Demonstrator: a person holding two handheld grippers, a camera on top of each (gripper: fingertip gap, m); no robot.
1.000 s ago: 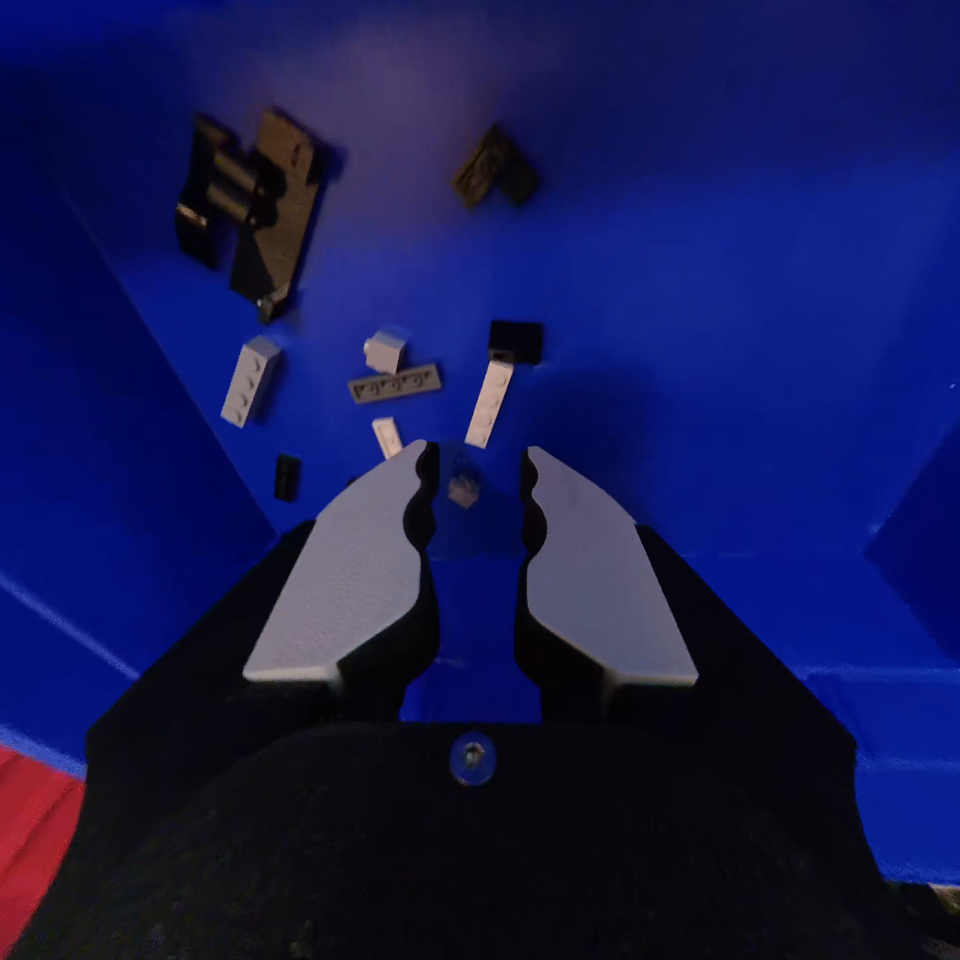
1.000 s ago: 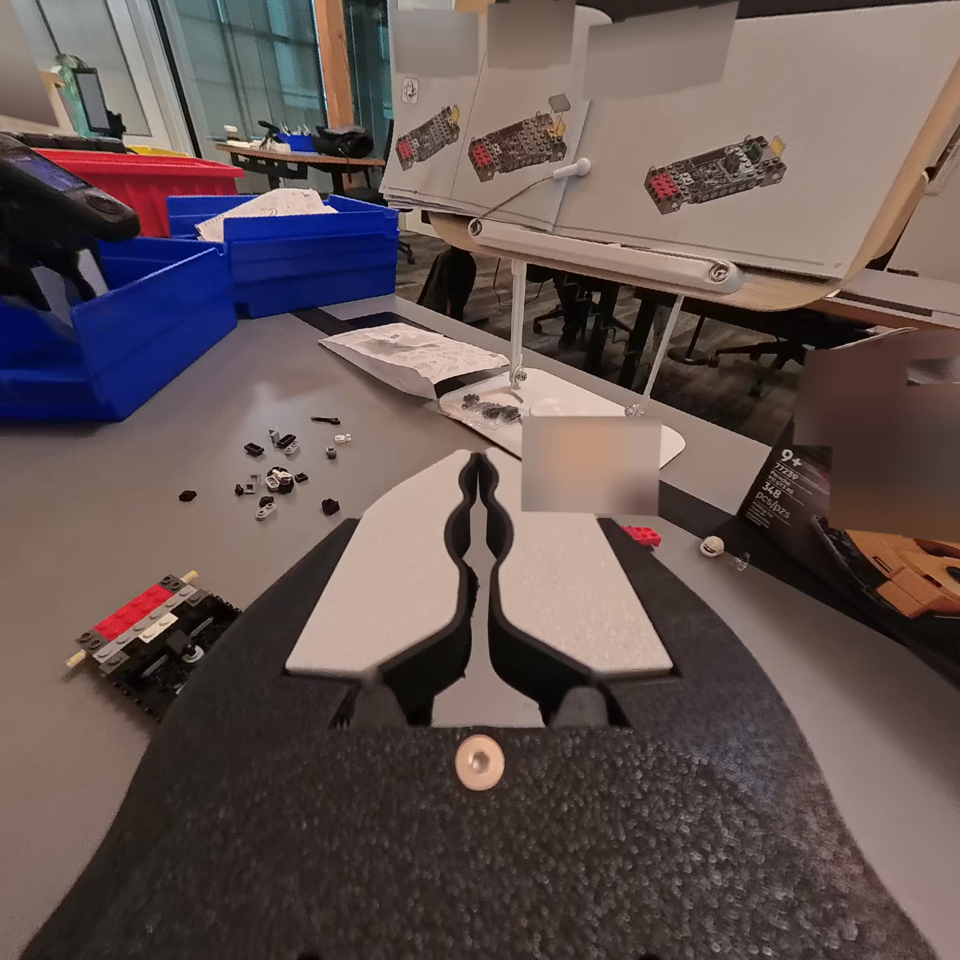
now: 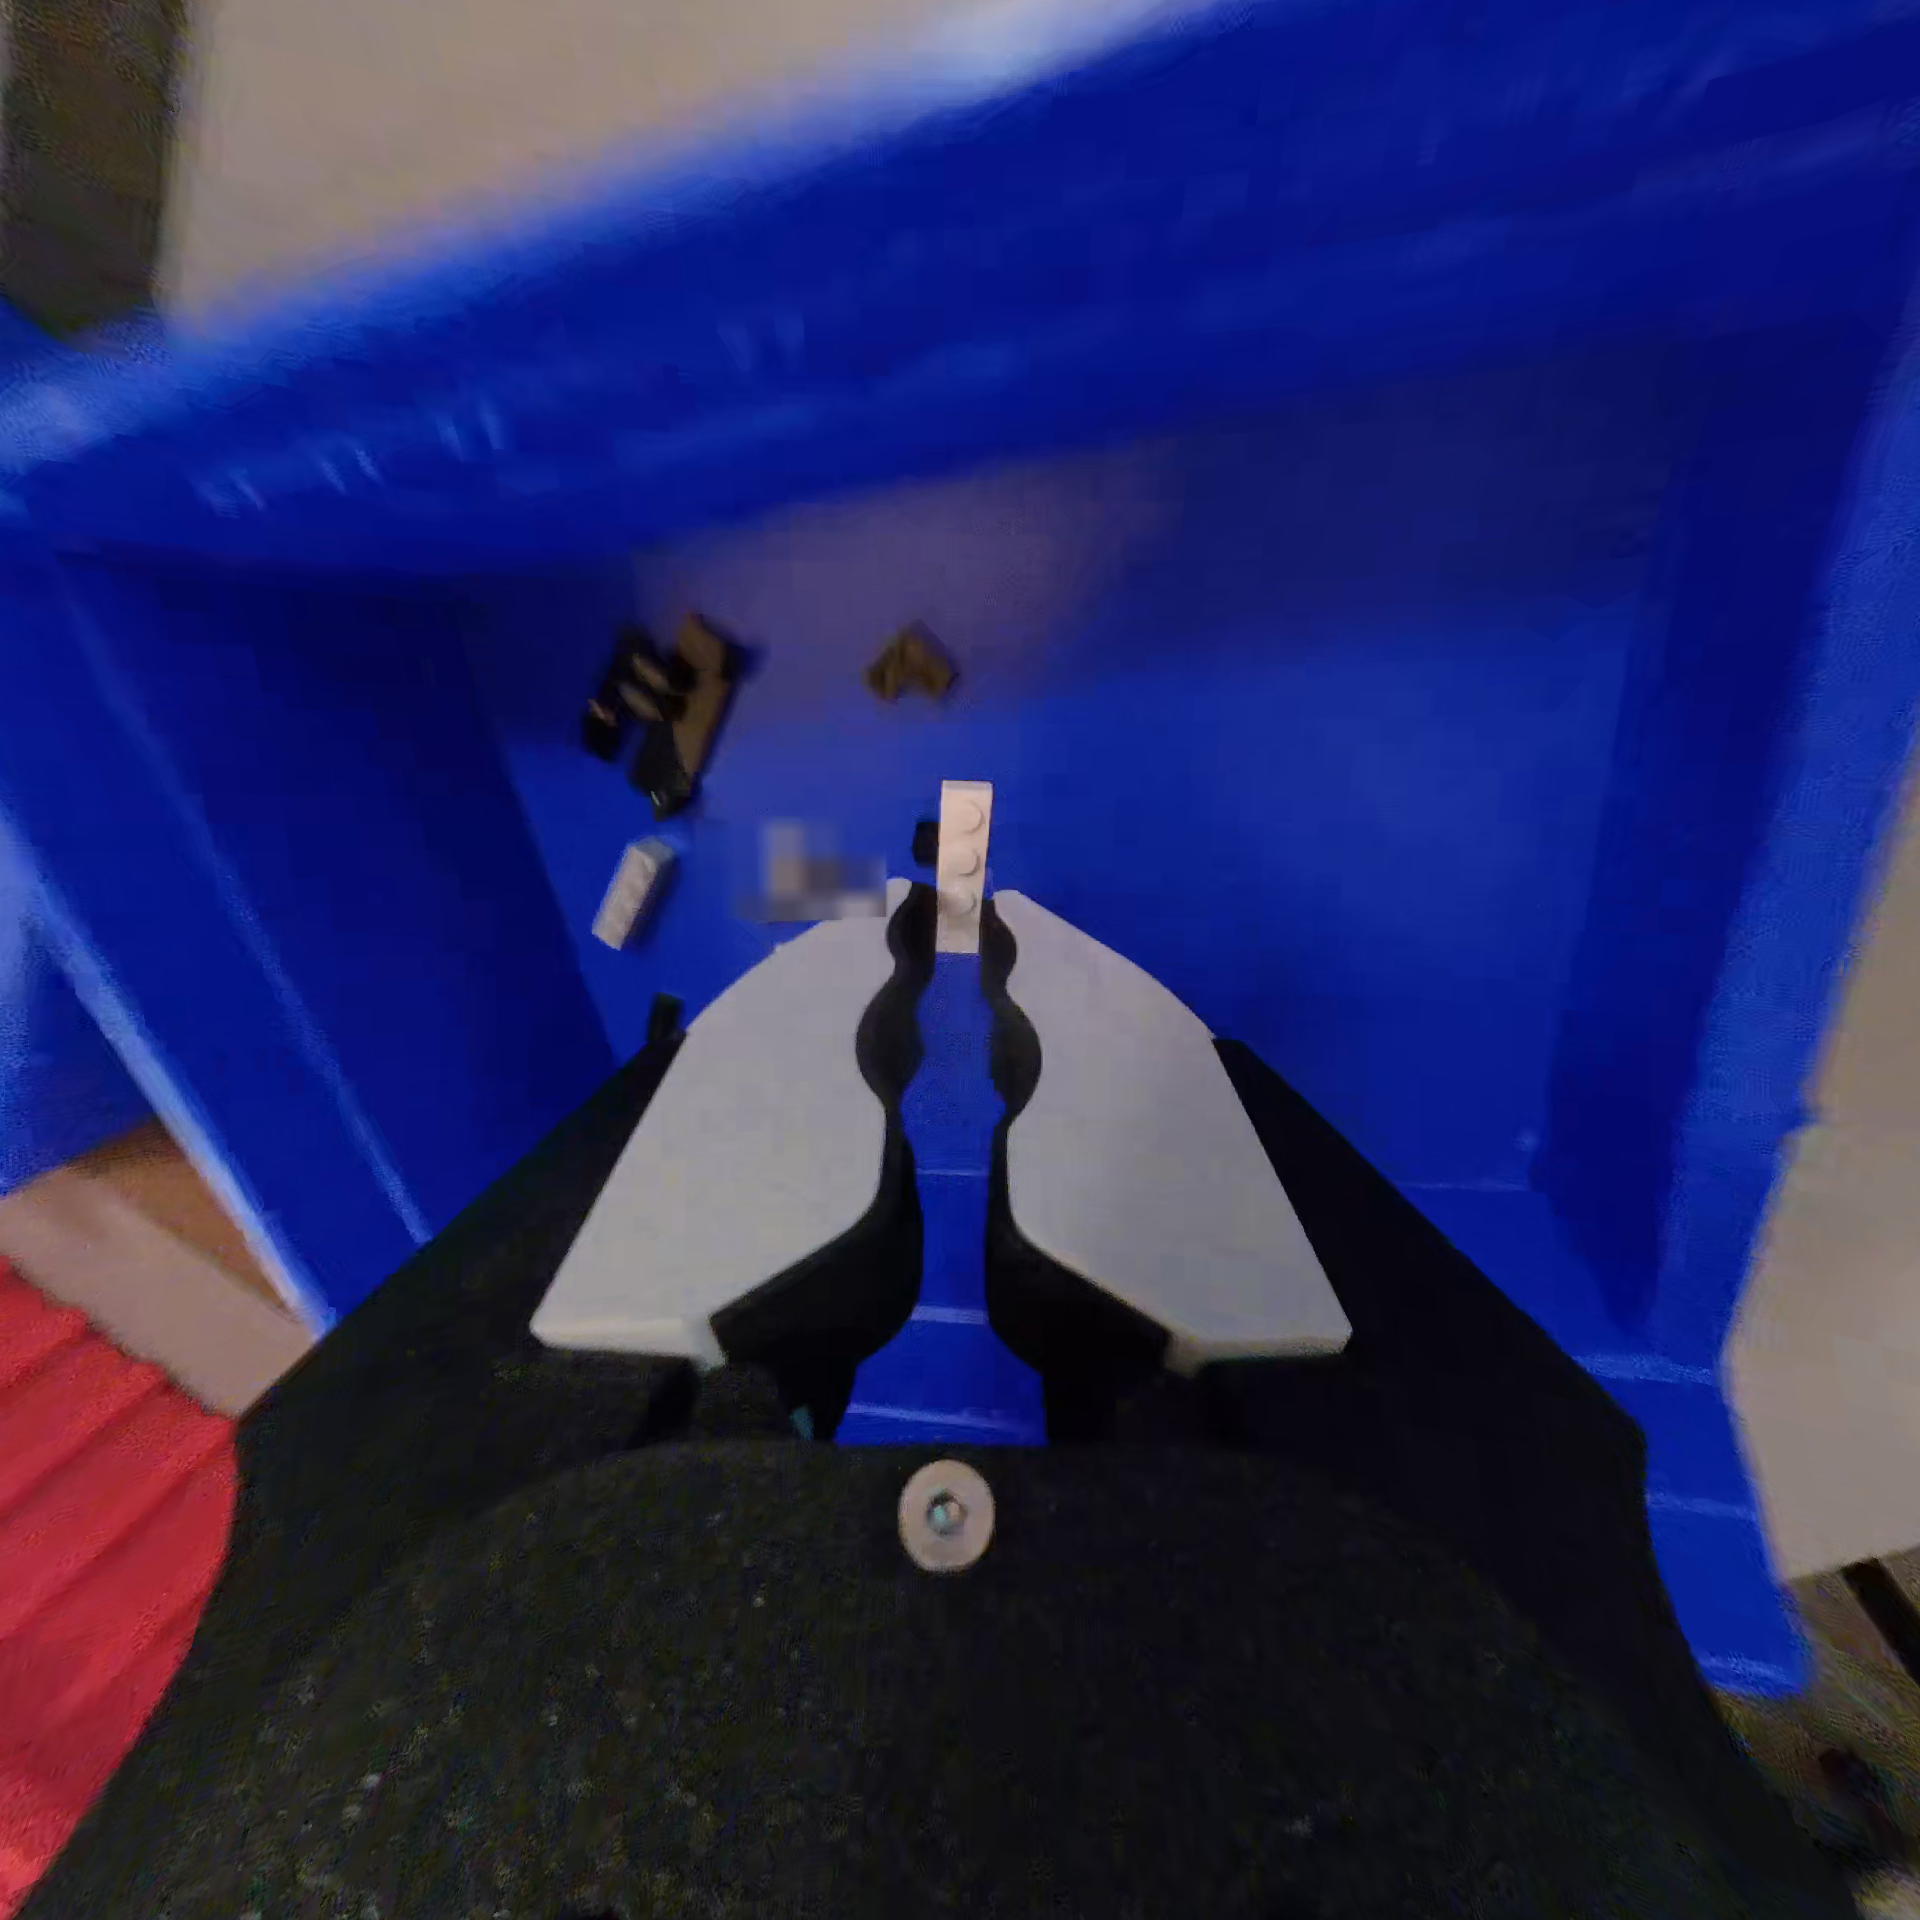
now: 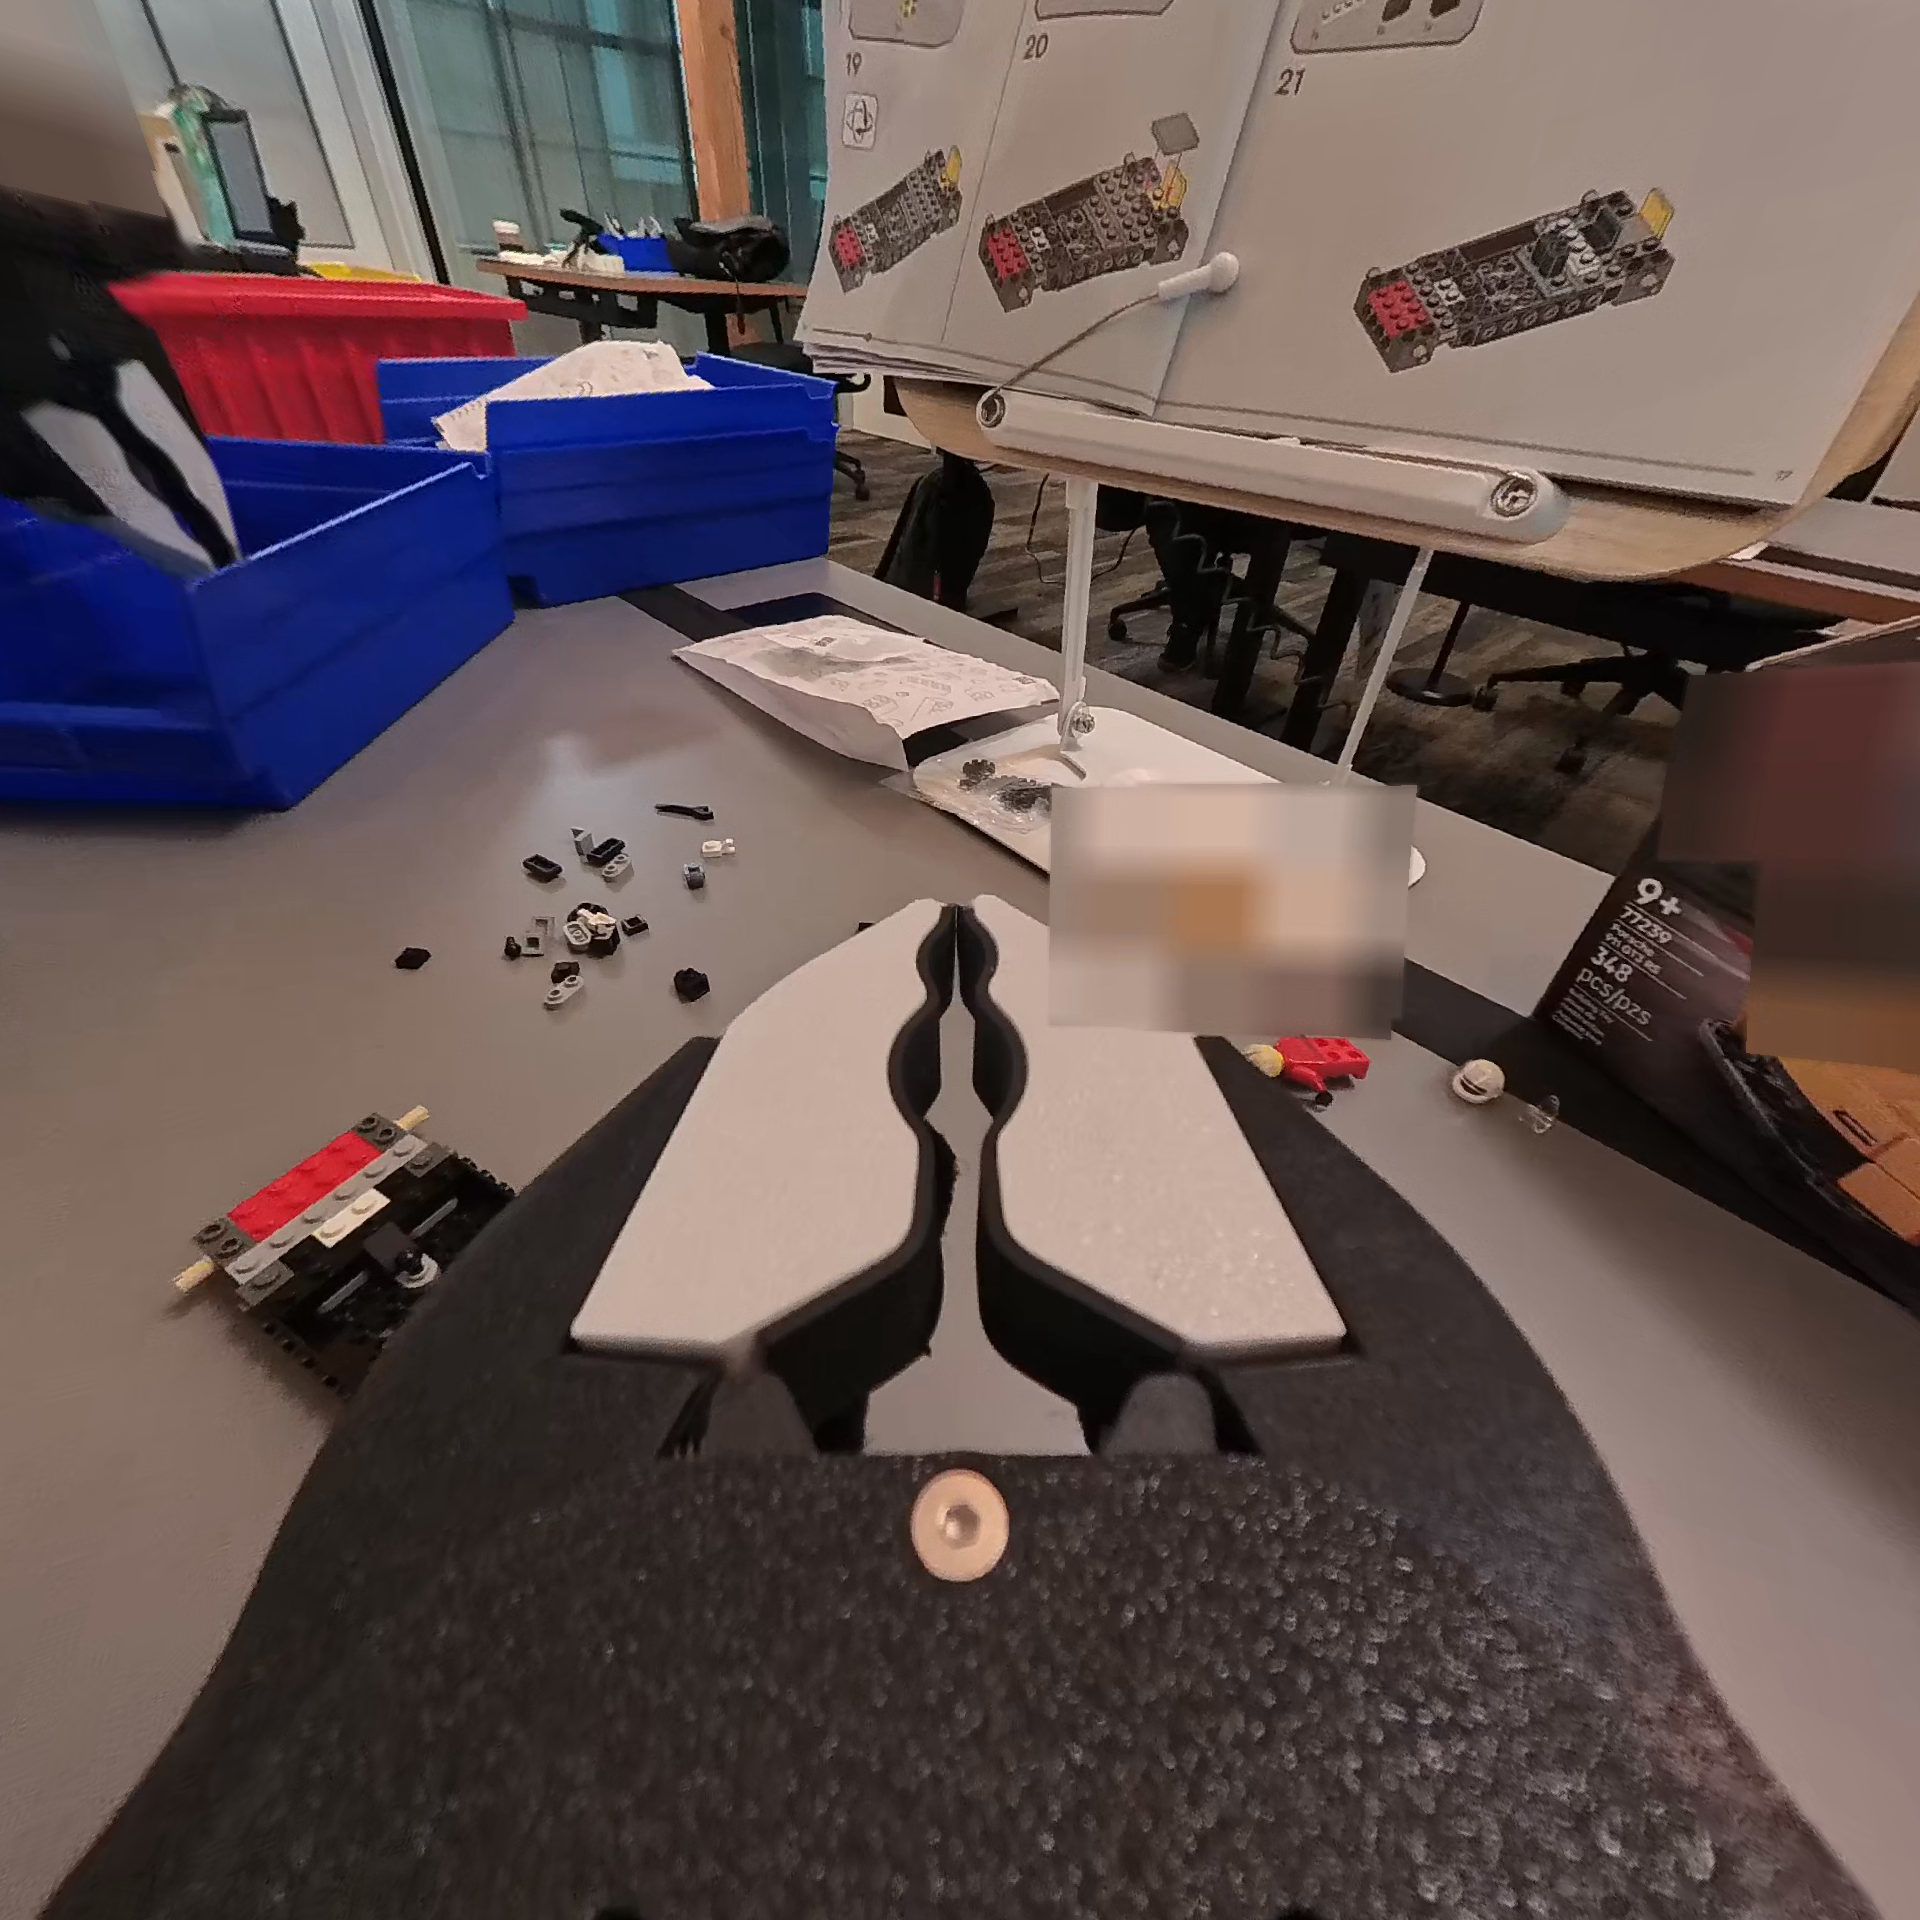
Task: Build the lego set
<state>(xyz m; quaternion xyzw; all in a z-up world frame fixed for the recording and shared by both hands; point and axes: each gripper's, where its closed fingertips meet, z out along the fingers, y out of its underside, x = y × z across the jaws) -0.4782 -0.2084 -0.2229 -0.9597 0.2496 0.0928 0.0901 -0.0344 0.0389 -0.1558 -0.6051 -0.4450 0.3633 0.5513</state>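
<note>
On the far left, the left tool (image 3: 961,904) hangs over a blue bin (image 3: 1351,831), its tips pinched on one end of a light grey plate (image 3: 964,852); the plate stands up past the tips, held by its narrow sides, which should leave its studs and underside free for pressing down; loose dark pieces (image 3: 670,707) lie on the bin floor below. Next on the grey desk (image 4: 208,987) sits the partly built model (image 4: 332,1226), red and black, clear of clutter, probably so that it can take the plate; scattered small parts (image 4: 592,914) lie beyond it. The right tool (image 4: 956,920) is closed on nothing, hovering above the desk; the instruction booklet (image 4: 1455,208) stands propped to its right, facing the builder for reference.
</note>
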